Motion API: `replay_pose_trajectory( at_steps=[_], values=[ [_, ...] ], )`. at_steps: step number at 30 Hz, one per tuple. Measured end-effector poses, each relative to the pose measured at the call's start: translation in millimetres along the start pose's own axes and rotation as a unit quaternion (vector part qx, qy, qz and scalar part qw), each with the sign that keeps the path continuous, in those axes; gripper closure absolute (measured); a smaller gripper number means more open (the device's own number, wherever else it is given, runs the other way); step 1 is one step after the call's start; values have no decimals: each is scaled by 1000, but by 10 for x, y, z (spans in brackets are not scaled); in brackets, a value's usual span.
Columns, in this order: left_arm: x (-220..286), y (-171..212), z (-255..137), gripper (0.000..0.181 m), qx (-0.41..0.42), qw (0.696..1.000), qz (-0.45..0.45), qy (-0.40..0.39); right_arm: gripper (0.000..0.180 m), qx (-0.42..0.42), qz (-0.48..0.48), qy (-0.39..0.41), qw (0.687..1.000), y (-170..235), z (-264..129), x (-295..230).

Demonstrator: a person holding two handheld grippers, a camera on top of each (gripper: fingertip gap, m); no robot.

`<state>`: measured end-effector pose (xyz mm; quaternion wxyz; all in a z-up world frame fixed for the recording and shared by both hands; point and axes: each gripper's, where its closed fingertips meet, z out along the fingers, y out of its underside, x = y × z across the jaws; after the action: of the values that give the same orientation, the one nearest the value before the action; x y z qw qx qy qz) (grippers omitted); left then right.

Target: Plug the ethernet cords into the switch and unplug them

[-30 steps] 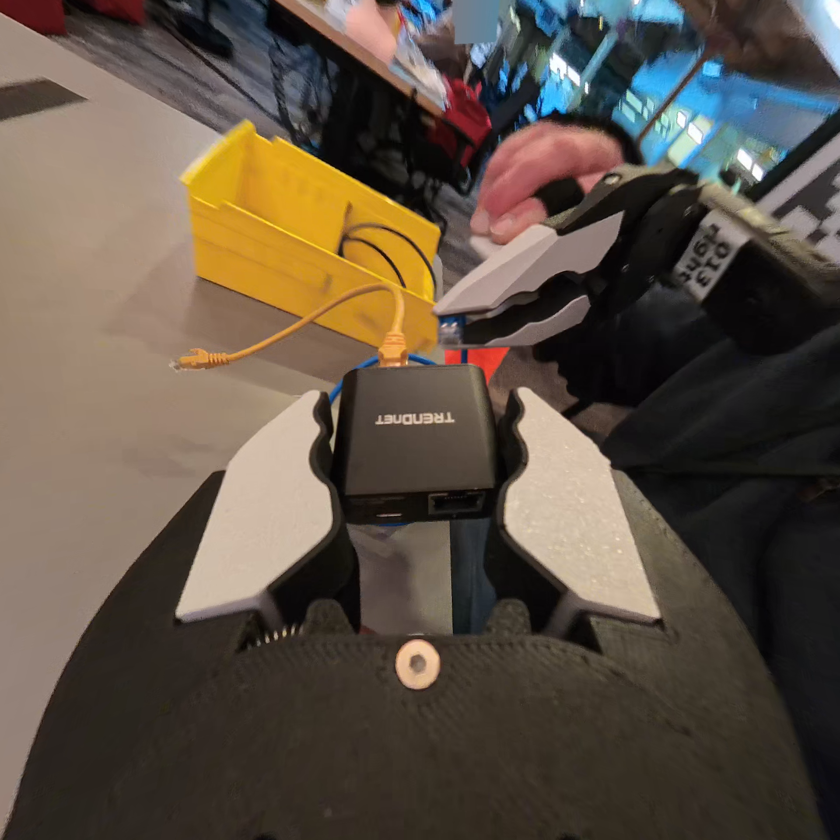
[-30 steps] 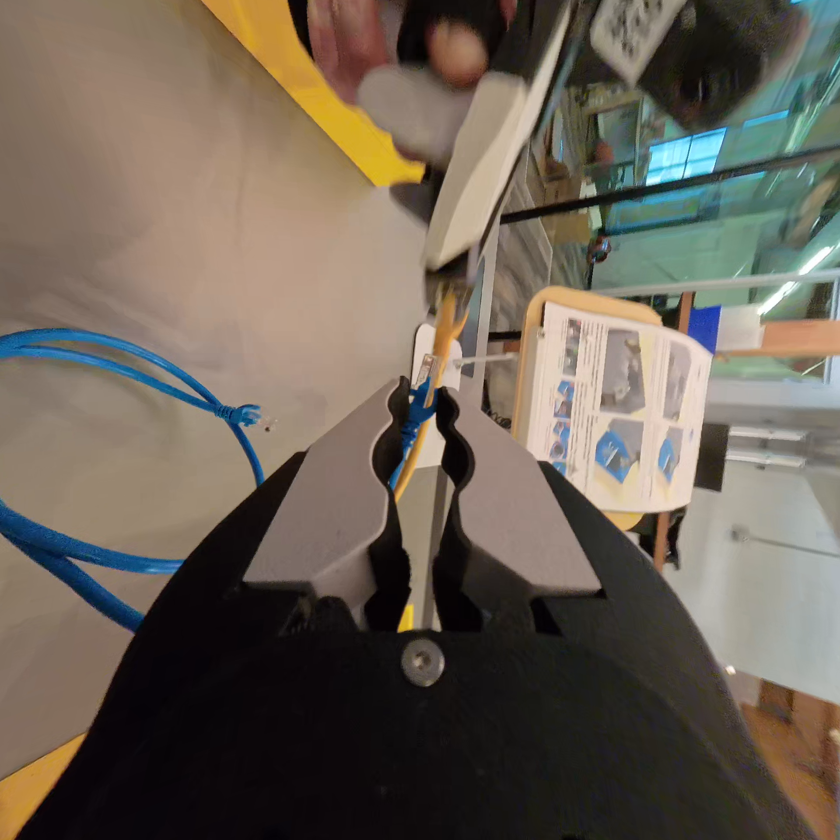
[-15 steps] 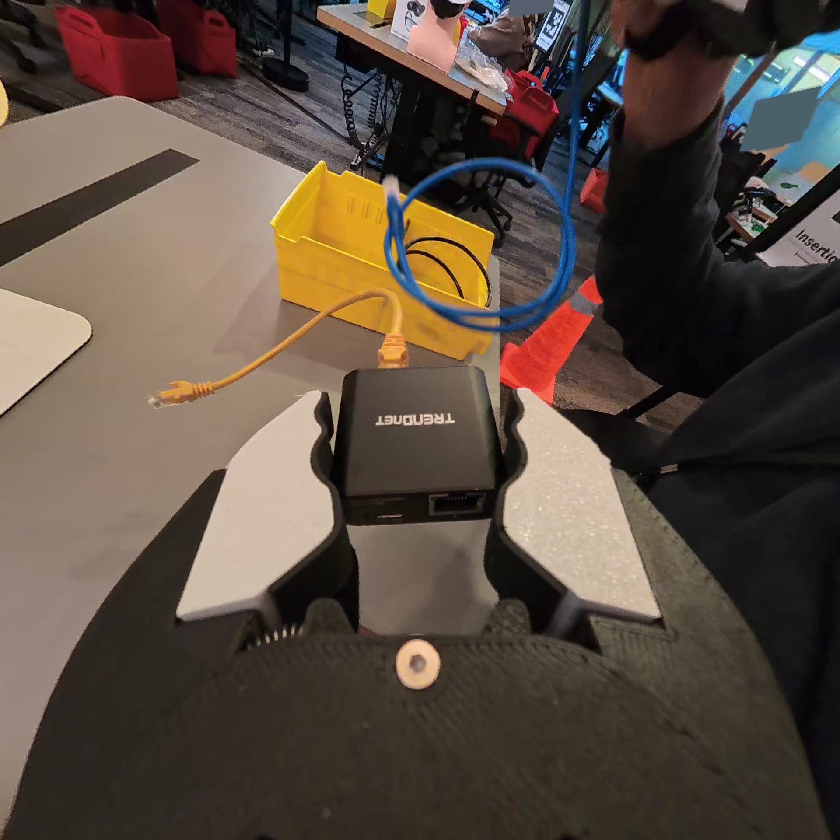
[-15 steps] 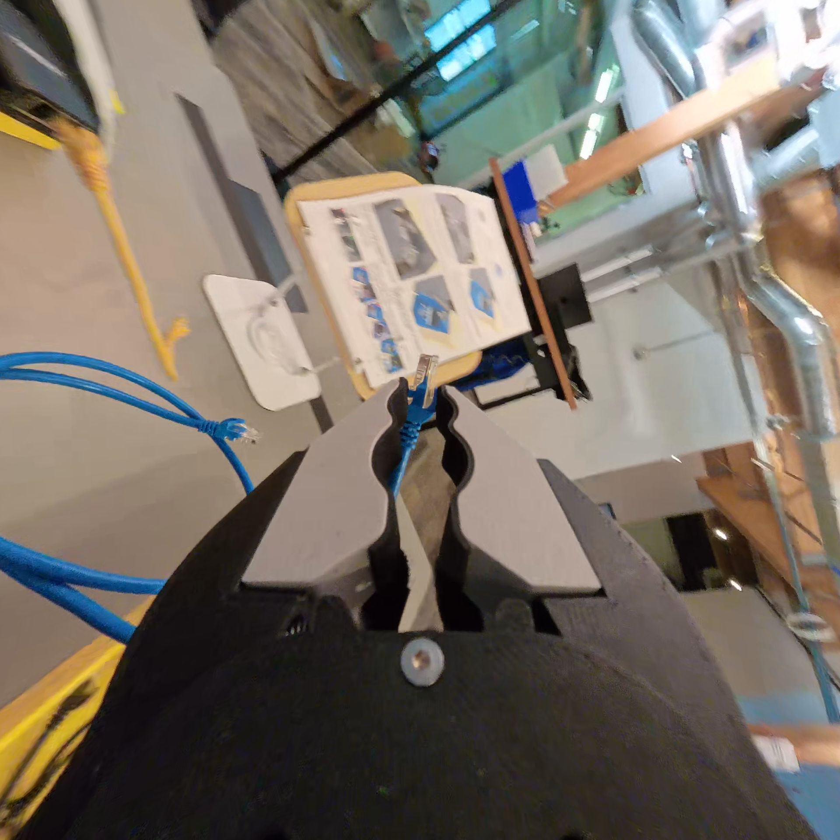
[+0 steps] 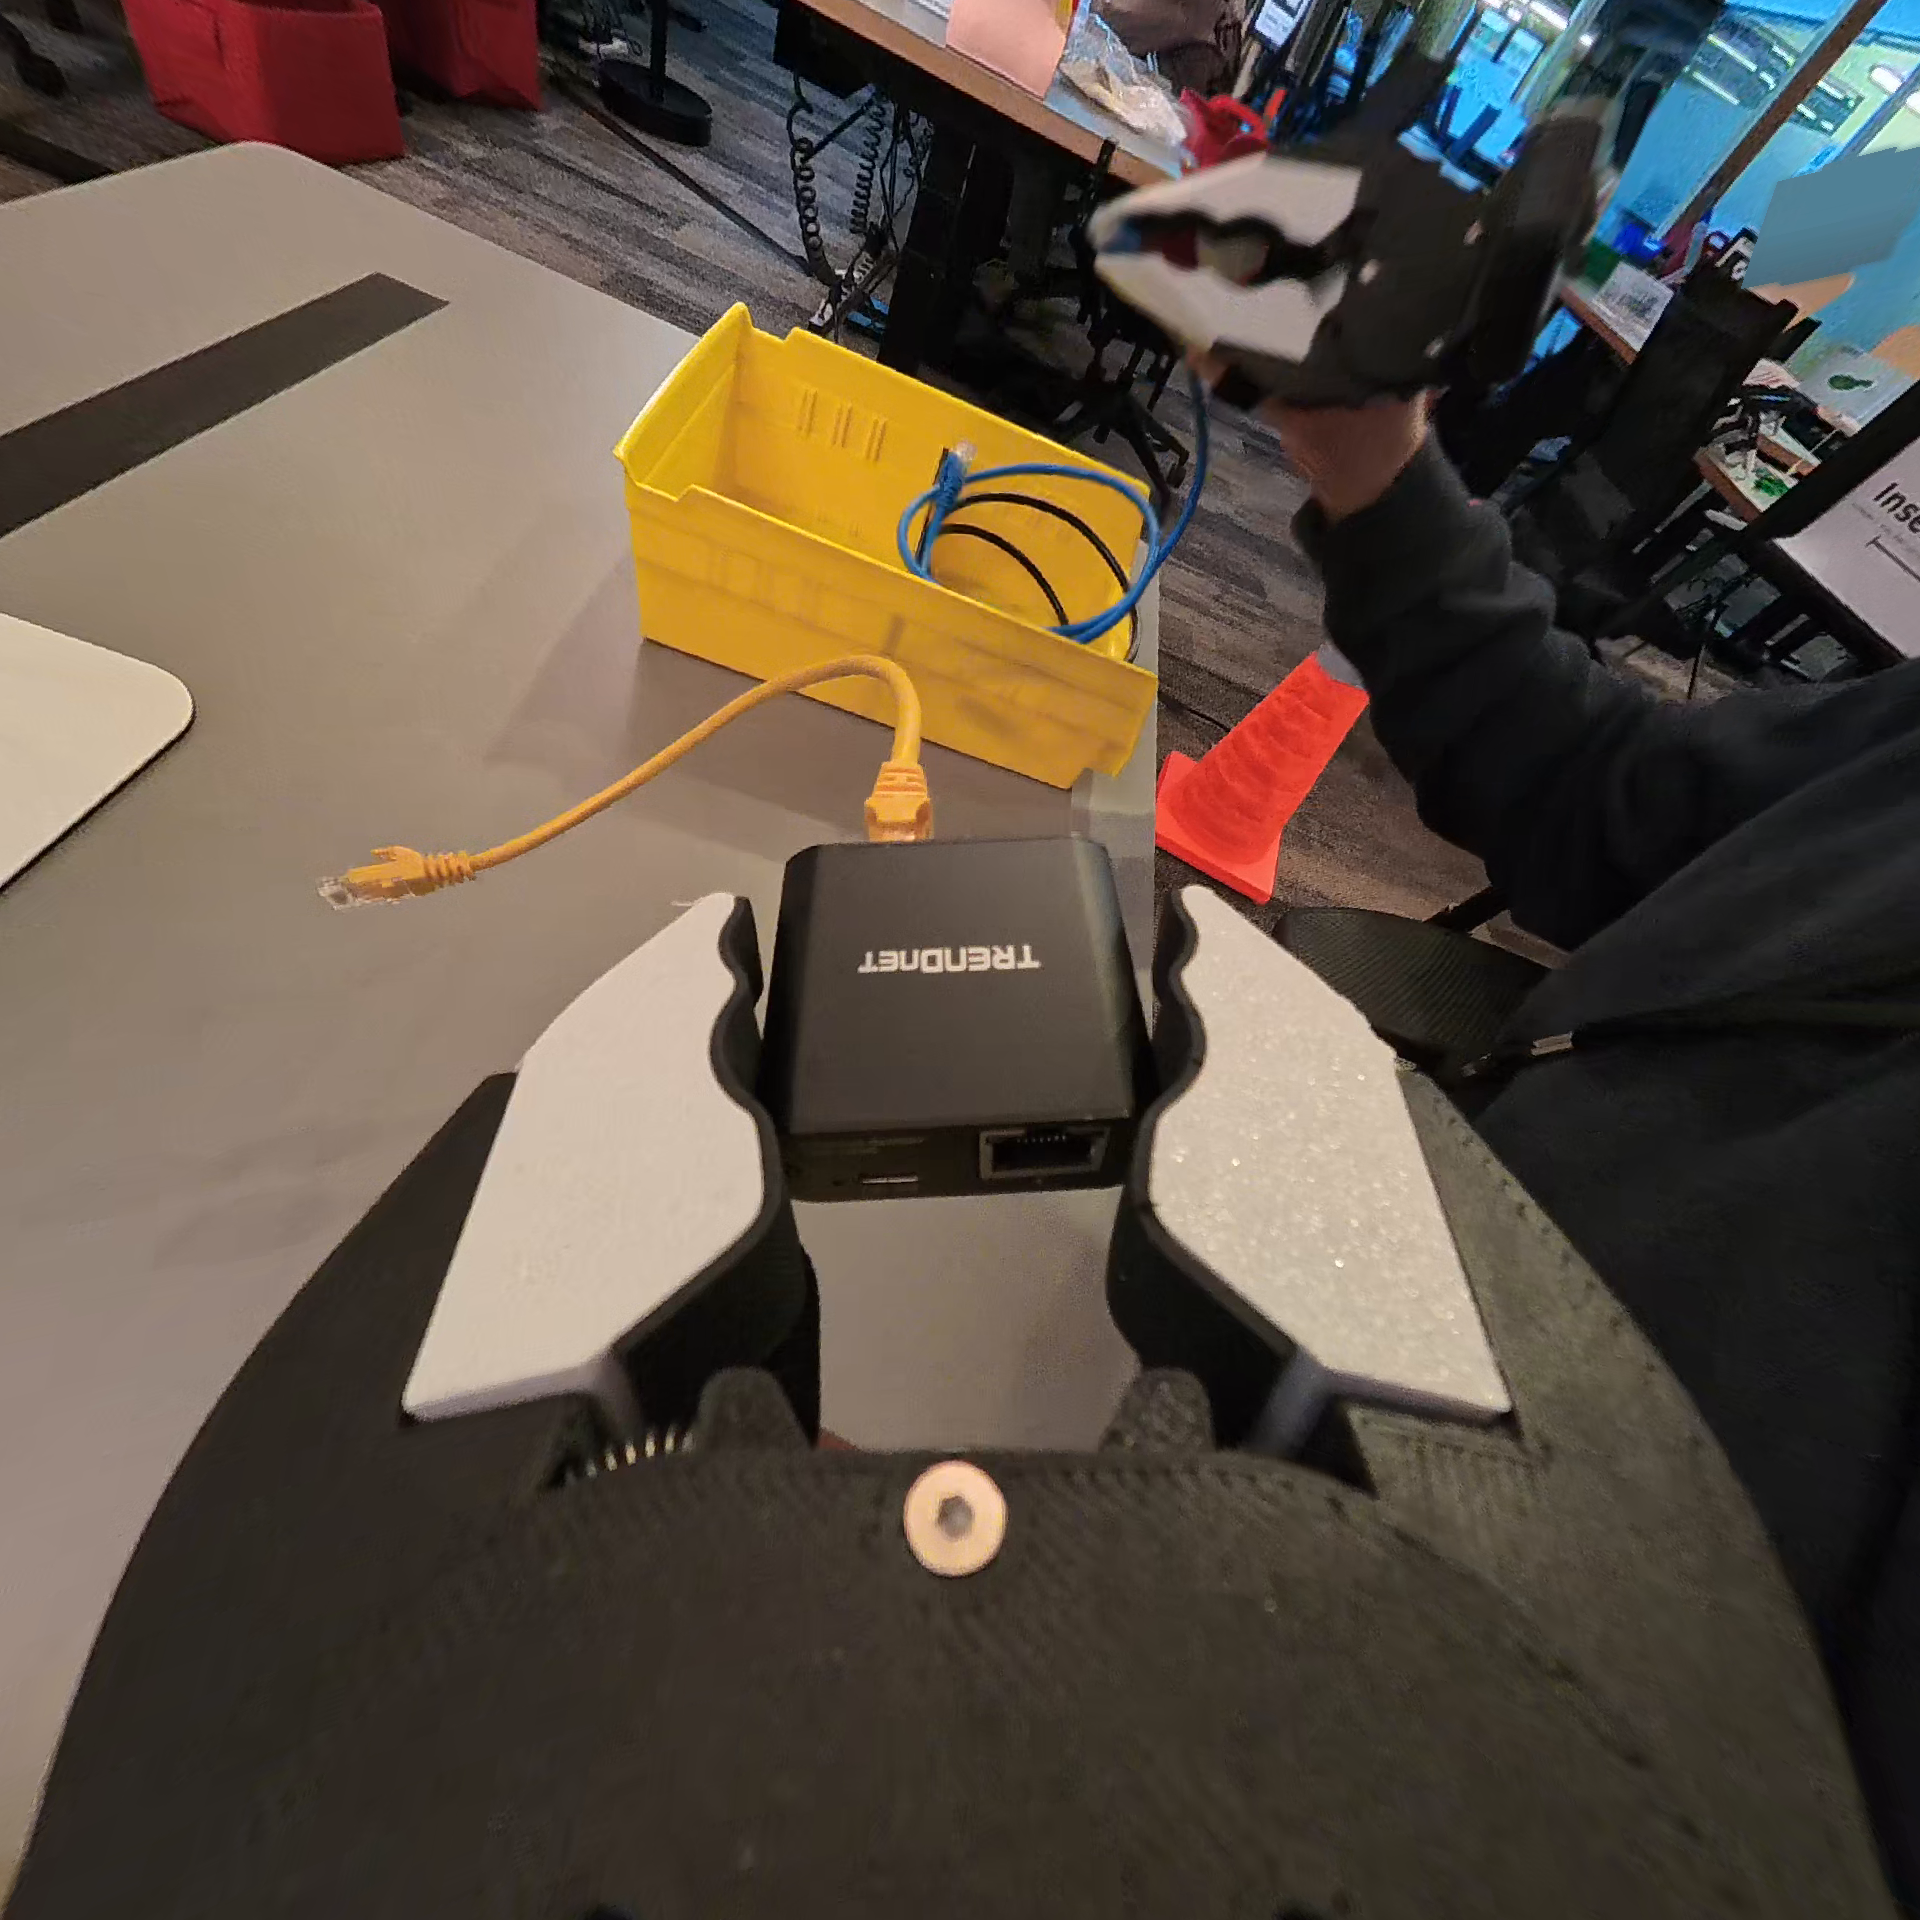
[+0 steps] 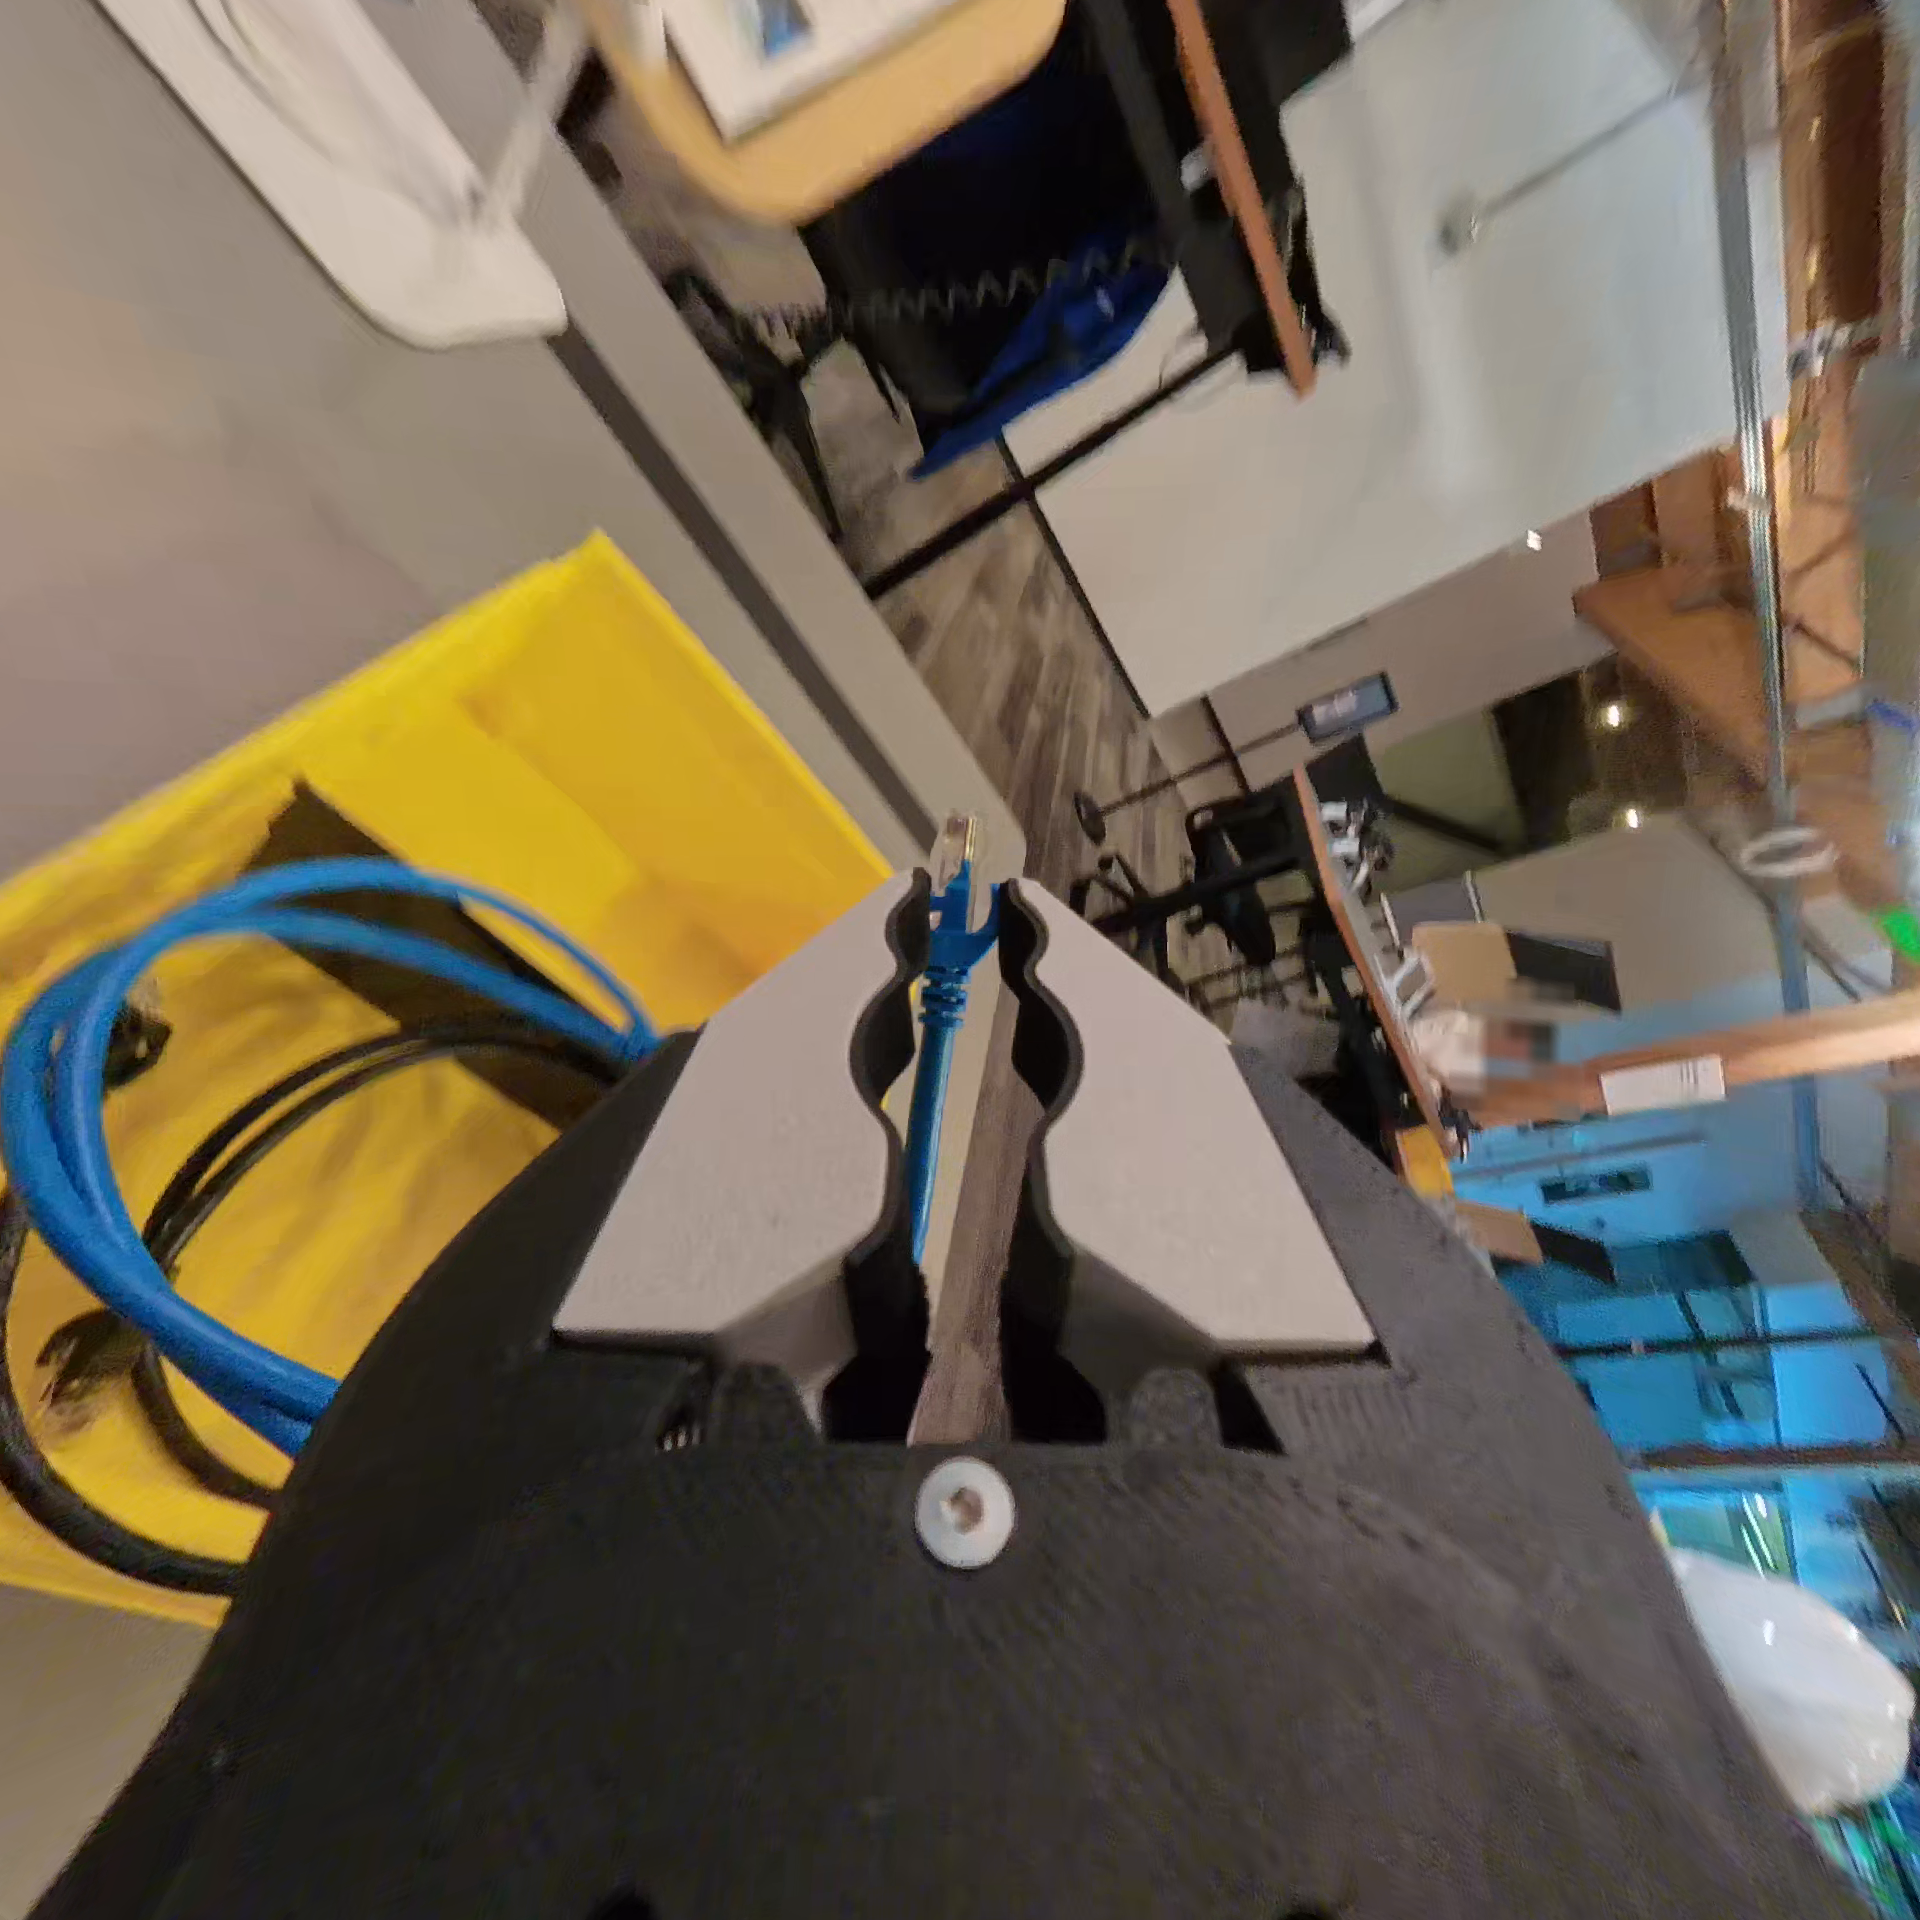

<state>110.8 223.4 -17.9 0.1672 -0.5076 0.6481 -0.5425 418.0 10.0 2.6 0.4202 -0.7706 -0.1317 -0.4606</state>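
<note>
My left gripper is shut on the black switch and holds it at the grey table's right edge. An orange ethernet cord is plugged into the switch's far side; its free plug lies on the table. My right gripper is shut on the plug end of a blue ethernet cord. It shows in the left wrist view raised above and right of the yellow bin. The blue cord's loop hangs down into the bin.
A black cord lies coiled in the yellow bin. A white pad lies at the table's left. An orange cone stands on the floor right of the table. A person's dark sleeve fills the right side. There is about 40 cm between the tips of the two grippers.
My right gripper has carried the blue cord from near the switch up and over to the yellow bin, and the cord's loop has dropped into it. The left gripper still holds the switch.
</note>
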Motion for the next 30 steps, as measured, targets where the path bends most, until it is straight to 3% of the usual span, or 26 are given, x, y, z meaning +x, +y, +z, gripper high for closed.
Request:
replay_pose_trajectory(
  at_steps=[8, 11, 16, 20, 24, 30],
  values=[
    [-16, 49, 75, 108, -10, 1000, -3, 1, 166, -74, 64, -68, 993, 709, 140, -751],
    [-11, 74, 100, 108, -15, 1000, -2, 1, 147, -115, 71, -115, 984, 904, 210, -906],
    [1, 53, 65, 108, -11, 1000, 1, 1, 140, -141, 126, -205, 960, 970, 163, -1000],
    [0, 55, 51, 108, -11, 1000, 2, 2, 134, -155, 135, -206, 957, 974, 81, -881],
    [16, 58, 76, 108, -12, 1000, 1, 6, 131, -119, 121, -164, 972, 612, -77, -614],
    [119, 28, 151, 108, -5, 1000, 4, 21, 128, 119, 35, -182, 975, -1138, -406, -934]
  ],
)
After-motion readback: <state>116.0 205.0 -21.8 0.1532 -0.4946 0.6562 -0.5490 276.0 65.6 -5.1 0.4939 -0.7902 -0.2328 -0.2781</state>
